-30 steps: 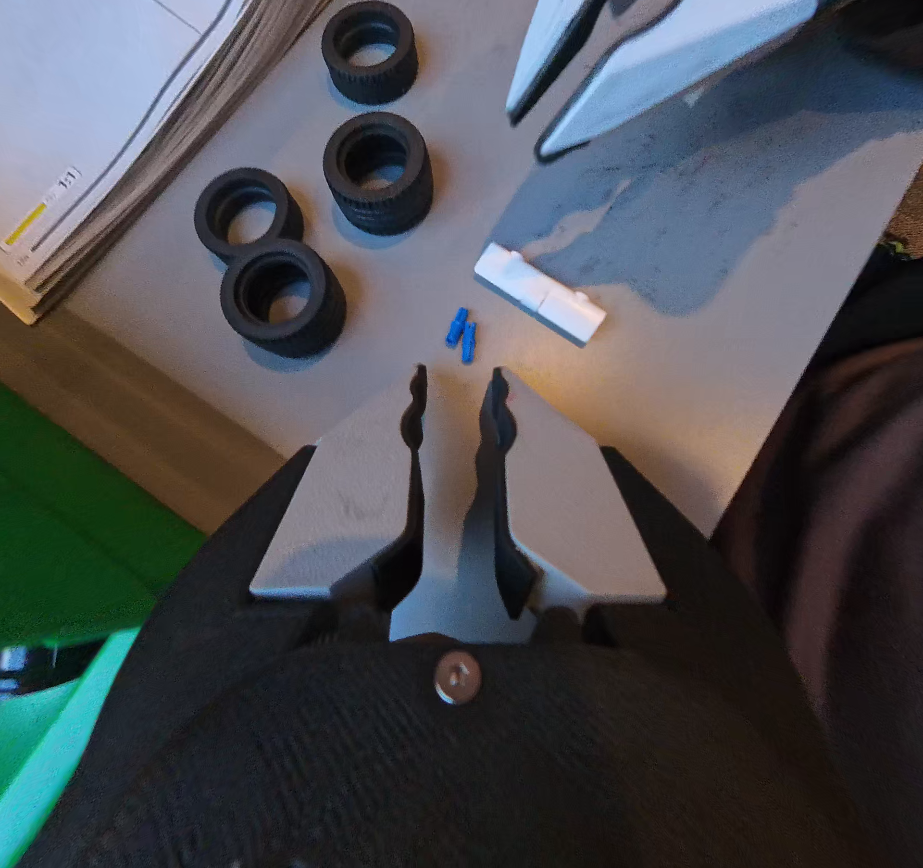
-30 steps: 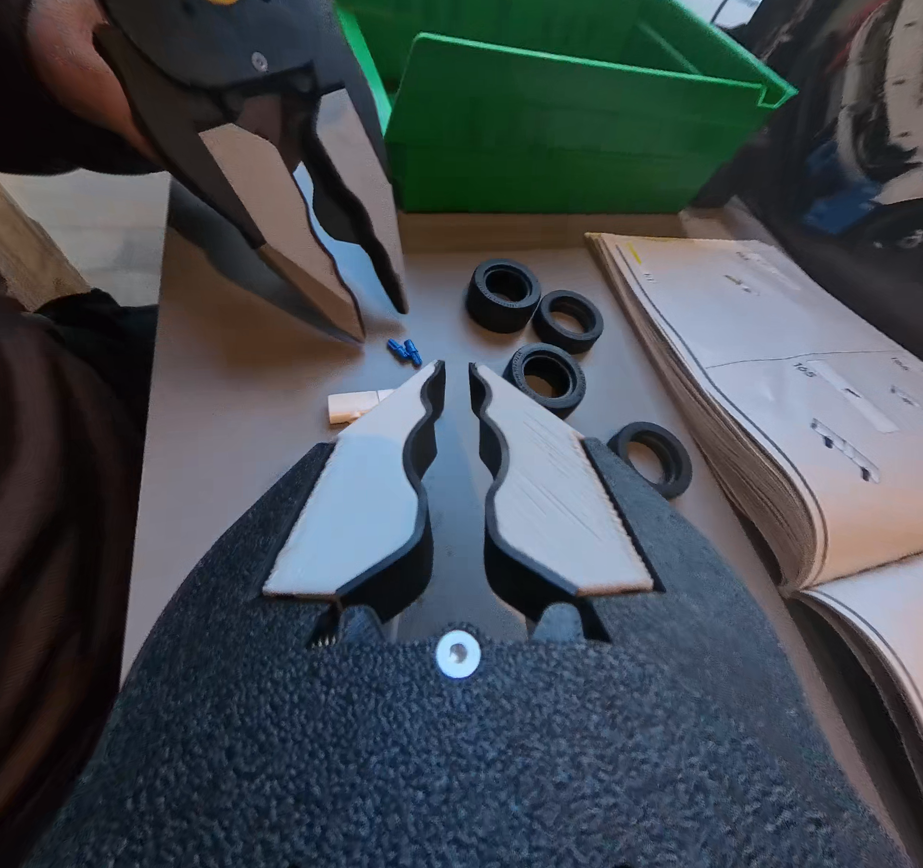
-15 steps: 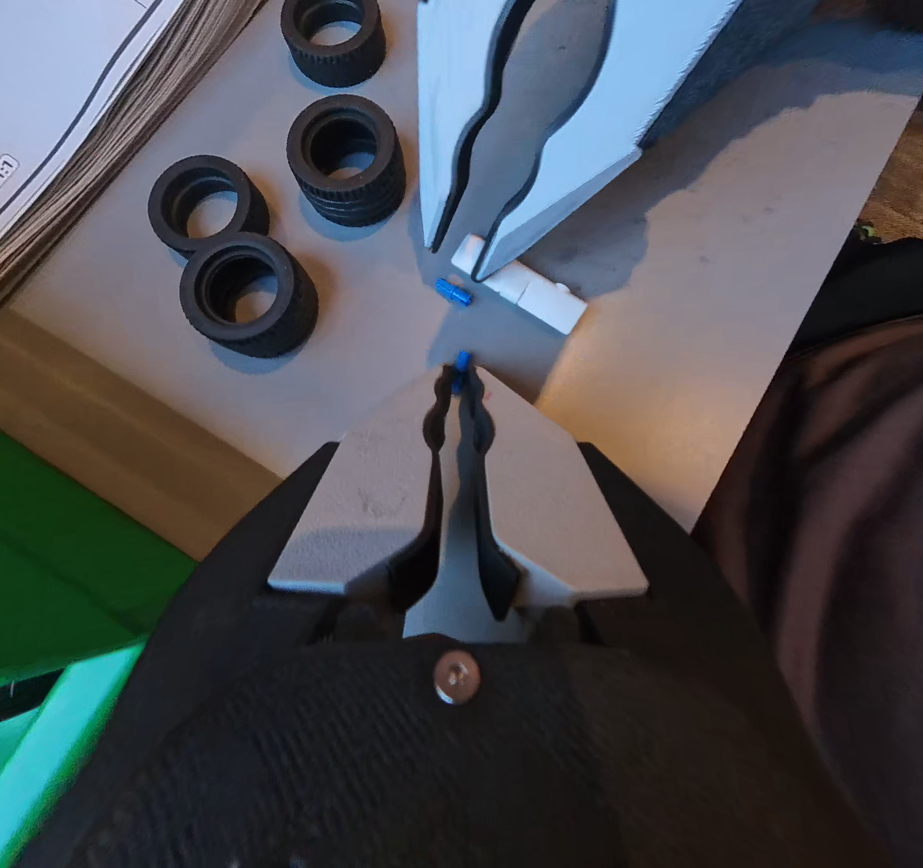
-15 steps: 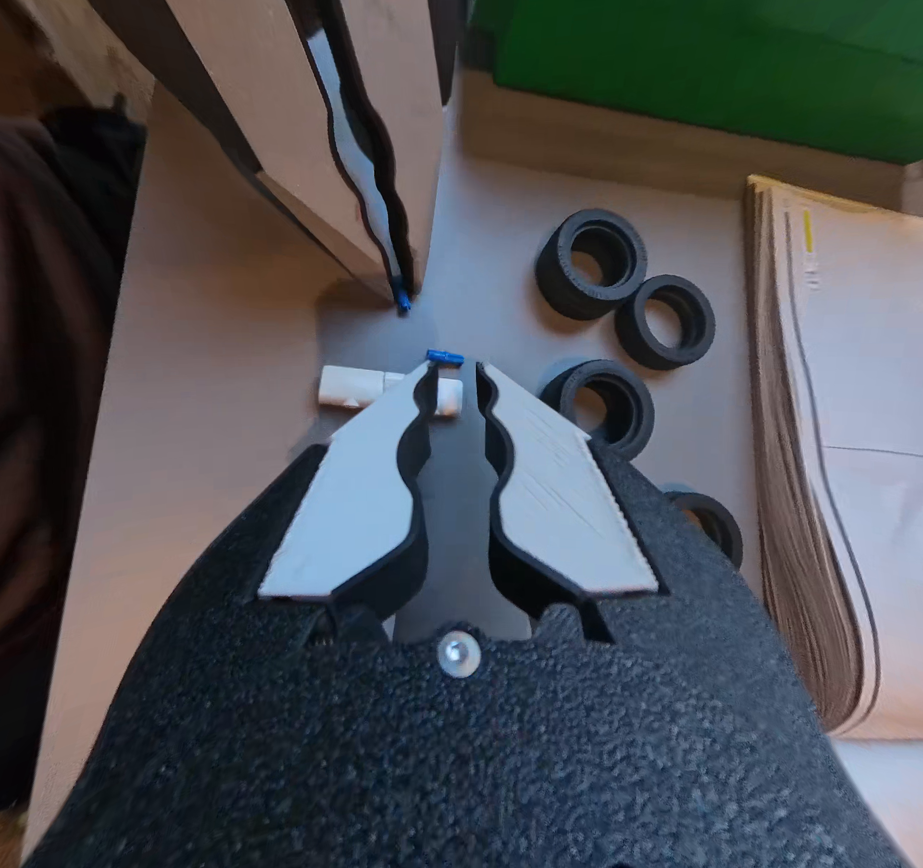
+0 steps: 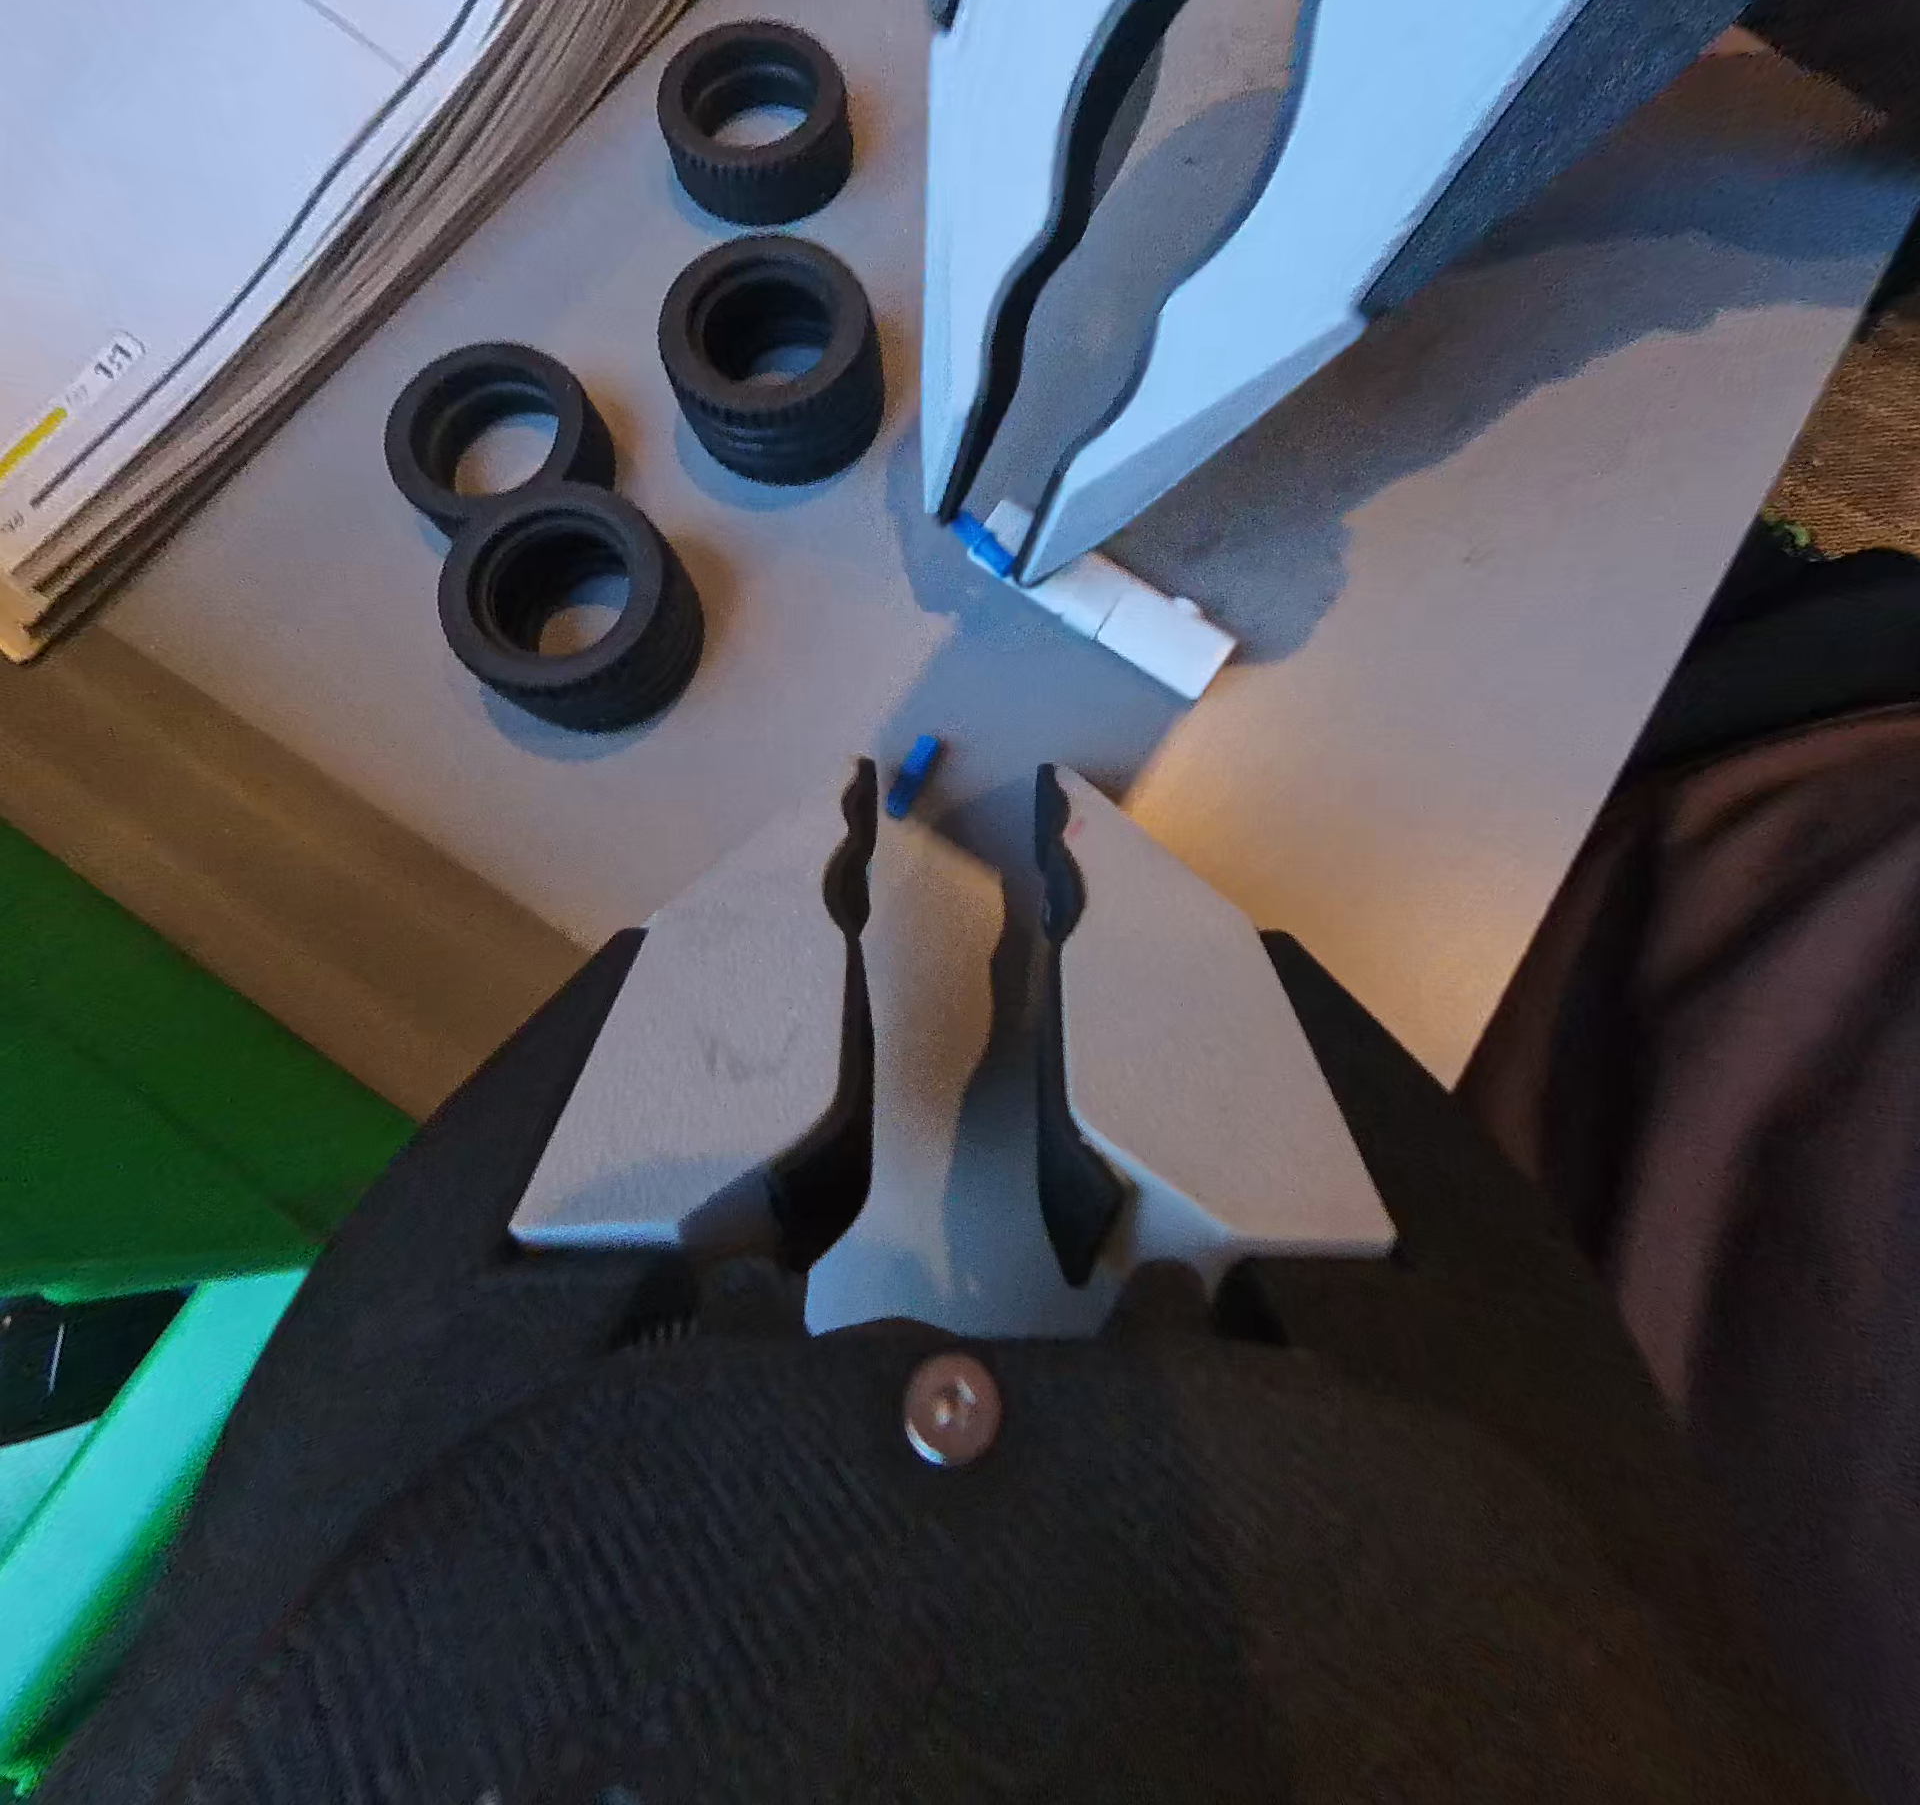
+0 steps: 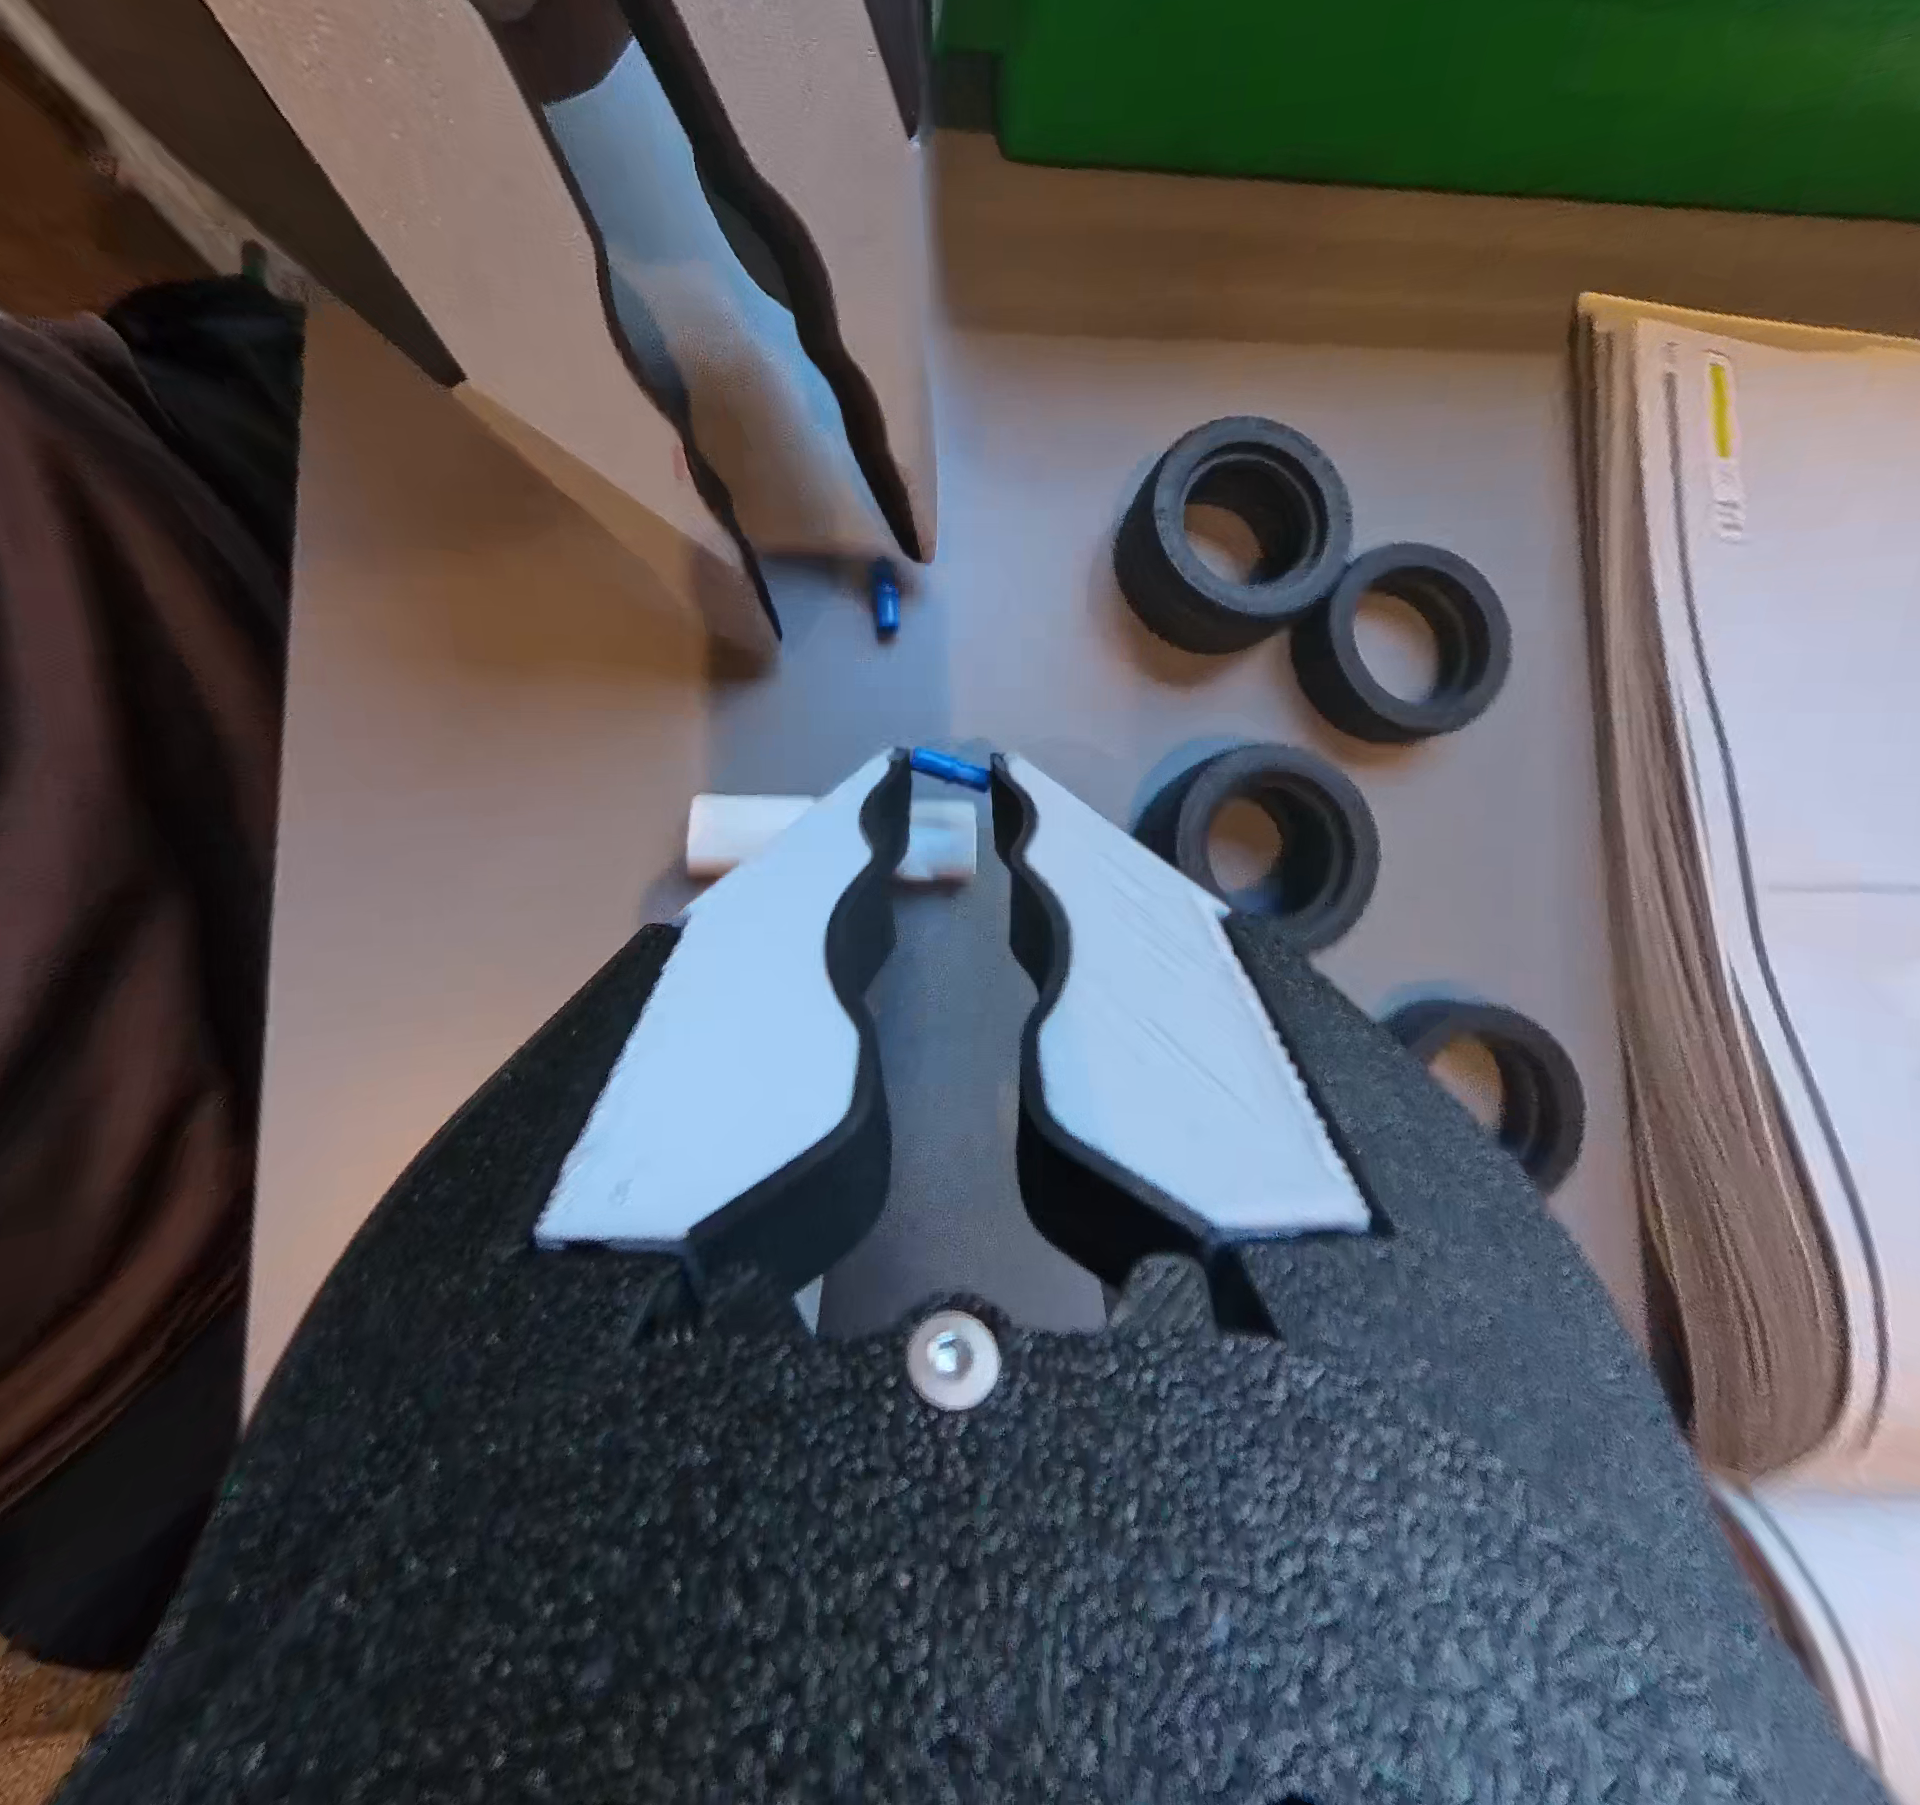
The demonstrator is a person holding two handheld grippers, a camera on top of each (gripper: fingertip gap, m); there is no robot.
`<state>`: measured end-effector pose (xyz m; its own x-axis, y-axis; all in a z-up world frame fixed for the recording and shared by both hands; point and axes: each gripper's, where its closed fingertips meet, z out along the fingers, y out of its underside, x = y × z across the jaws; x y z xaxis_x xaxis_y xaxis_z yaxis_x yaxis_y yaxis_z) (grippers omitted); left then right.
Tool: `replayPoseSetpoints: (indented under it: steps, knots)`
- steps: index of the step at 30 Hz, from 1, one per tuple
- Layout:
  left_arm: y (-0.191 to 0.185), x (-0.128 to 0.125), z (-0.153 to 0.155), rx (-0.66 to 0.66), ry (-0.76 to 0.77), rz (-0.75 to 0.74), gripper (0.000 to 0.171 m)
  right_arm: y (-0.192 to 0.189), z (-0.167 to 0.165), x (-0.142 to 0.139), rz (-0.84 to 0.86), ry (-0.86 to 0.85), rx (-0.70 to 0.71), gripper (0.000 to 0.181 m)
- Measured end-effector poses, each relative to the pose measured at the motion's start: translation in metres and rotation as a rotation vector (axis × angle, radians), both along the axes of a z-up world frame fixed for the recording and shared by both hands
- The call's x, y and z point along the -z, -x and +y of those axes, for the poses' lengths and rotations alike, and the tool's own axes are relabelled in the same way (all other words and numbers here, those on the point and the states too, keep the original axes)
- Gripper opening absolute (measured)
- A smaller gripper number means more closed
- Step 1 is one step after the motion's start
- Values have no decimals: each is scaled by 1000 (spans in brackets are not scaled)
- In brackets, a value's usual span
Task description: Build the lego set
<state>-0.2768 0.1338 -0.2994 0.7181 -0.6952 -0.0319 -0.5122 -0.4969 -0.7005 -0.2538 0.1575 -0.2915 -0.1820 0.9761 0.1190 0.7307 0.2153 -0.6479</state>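
Left wrist view: the left tongs [image 5: 948, 781] gape wide, a loose blue pin [image 5: 912, 772] lying on the tabletop [image 5: 1351, 820] by one tip, four black tyres [image 5: 569, 602] towards the manual's edge.
Right wrist view: the right tongs [image 6: 948, 768] pinch a second blue pin [image 6: 948, 770] above the white brick [image 6: 740, 833]

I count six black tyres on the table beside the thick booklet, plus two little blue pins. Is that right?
Not quite: there are four black tyres, not six, as the left wrist view shows. They do lie on the table beside the thick booklet, with two little blue pins.
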Motion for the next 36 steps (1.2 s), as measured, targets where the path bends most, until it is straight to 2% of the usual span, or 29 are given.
replayPoseSetpoints:
  steps: [3, 6, 9, 16, 21, 36]
  knots:
    - [-11, -6, 1, 37, -14, -14, 28, -28, 5, -5, 14, -10, 50, 15]
    - [-25, -6, 1, 76, 4, -19, 30, -52, 8, 5, -2, -5, 75, 16]
    - [-35, -1, 0, 103, 38, -3, 33, -58, 6, 11, -12, -19, 83, 21]
    - [-46, 7, -4, 103, 49, 30, 34, -81, 30, 9, -8, -116, 180, 26]
    - [-43, 3, -5, 82, 18, 47, 34, -83, 24, 8, 50, -51, 197, 22]
    - [-33, 5, -9, 13, -41, -2, 34, -84, 22, 14, 100, -30, 228, 16]
